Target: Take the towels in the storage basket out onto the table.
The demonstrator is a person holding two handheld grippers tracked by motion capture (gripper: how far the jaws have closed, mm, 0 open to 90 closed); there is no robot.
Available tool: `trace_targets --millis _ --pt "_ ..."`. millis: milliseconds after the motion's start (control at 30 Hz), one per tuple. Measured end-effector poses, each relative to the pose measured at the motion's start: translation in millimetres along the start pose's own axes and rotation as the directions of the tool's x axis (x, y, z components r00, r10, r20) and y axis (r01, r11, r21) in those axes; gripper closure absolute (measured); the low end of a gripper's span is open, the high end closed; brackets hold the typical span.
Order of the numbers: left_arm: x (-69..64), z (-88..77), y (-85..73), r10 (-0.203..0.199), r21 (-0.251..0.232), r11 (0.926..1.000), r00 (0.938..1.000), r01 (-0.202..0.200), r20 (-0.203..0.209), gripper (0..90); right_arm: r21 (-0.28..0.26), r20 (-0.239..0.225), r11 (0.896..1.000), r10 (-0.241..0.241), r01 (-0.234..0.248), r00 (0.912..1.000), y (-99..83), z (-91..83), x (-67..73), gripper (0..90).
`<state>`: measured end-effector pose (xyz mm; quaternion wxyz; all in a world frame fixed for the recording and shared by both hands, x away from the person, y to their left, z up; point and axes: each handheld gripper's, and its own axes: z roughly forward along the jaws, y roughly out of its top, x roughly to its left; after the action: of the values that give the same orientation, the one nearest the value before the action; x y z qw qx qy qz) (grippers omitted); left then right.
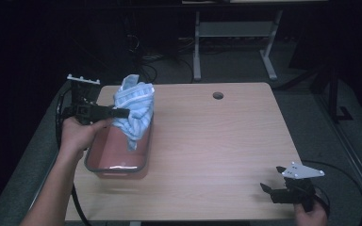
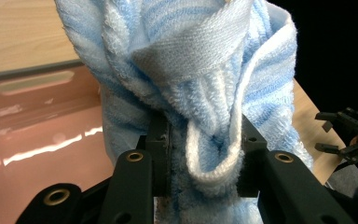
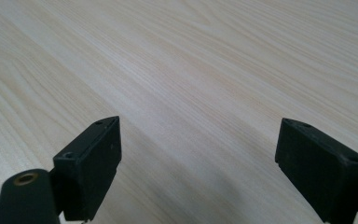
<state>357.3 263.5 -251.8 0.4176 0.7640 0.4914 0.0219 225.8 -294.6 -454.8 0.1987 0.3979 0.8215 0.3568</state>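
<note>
Pale wood-grain table [image 1: 217, 141] stands in a dark room, with the person's forearms coming in over its near edge. Nearest, at the front right corner, the right gripper [image 1: 271, 186] rests low over the bare tabletop, its jaws spread wide with nothing between them; the right gripper view [image 3: 198, 177] shows only wood grain in the gap. Farther in on the left side, a reddish-brown tub [image 1: 118, 157] with a grey rim sits on the table near its left edge. Above the tub's far end, the left gripper [image 1: 125, 112] is clamped on a blue-and-white striped towel [image 1: 134, 106], which hangs bunched from the jaws, its lower end dangling over the tub's interior. In the left gripper view the towel [image 2: 186, 70] is pinched in thick folds between the two black pads [image 2: 158, 140]. Beyond the table, metal desk legs [image 1: 197, 47] and cables [image 1: 143, 61] lie in shadow.
</note>
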Motion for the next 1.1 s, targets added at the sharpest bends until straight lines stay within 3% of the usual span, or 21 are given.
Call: trace_targets --millis 267,767,1100 --pt "-18.8 11.2 12.5 0.038 0.014 0.9992 0.9991 -0.038 0.017 65.4 -0.004 0.005 1.0 -0.001 0.001 1.0 -0.2 -0.4 -1.3 13.7" --pt "-41.0 28.9 24.9 0.072 0.028 0.9969 0.9966 -0.073 0.041 65.4 -0.001 0.007 1.0 0.006 -0.006 1.0 0.0 -2.4 0.1 13.7" --pt "-57.2 56.1 32.1 0.094 0.055 0.9937 0.9935 -0.098 0.064 65.4 -0.003 0.014 1.0 0.004 -0.004 0.9999 -0.3 -2.4 -0.6 13.7"
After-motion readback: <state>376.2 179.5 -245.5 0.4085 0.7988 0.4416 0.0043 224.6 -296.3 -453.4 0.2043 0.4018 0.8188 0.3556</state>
